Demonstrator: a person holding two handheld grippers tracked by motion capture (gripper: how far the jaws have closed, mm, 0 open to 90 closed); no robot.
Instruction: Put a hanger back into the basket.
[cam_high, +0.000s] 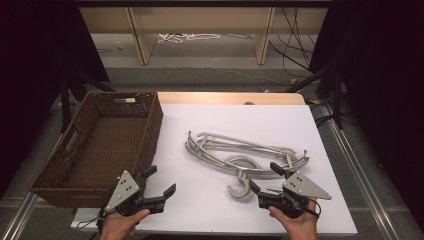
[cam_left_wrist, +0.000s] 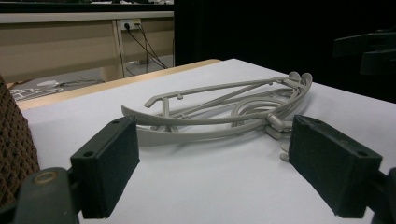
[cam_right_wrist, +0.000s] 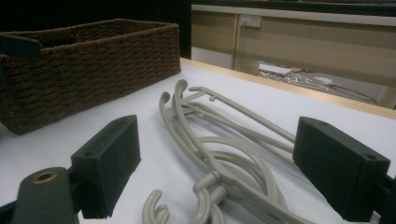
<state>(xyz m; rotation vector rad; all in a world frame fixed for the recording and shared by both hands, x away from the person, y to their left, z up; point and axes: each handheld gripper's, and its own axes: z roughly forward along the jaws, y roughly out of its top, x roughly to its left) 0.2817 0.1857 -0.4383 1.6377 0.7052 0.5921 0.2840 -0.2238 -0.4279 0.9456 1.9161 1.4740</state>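
Observation:
A stack of grey plastic clothes hangers (cam_high: 212, 161) lies flat on the white table top (cam_high: 225, 215), hooks toward the near edge. My right gripper (cam_high: 264, 176) stands open just behind those hooks, its pads clear of them. In the right gripper view the hangers (cam_right_wrist: 210, 140) spread out ahead of the wide-apart jaws of my right gripper (cam_right_wrist: 219, 168). My left gripper (cam_high: 161, 180) is open and empty near the front edge, left of the hangers. The left gripper view has the hangers (cam_left_wrist: 224, 112) farther off, beyond my left gripper (cam_left_wrist: 219, 163).
A brown woven basket (cam_high: 150, 125) stands on the left part of the table, its inside bare. The basket (cam_right_wrist: 88, 65) also rises at the left of the right gripper view. Behind the table are wooden furniture legs and loose cables on the floor (cam_high: 190, 37).

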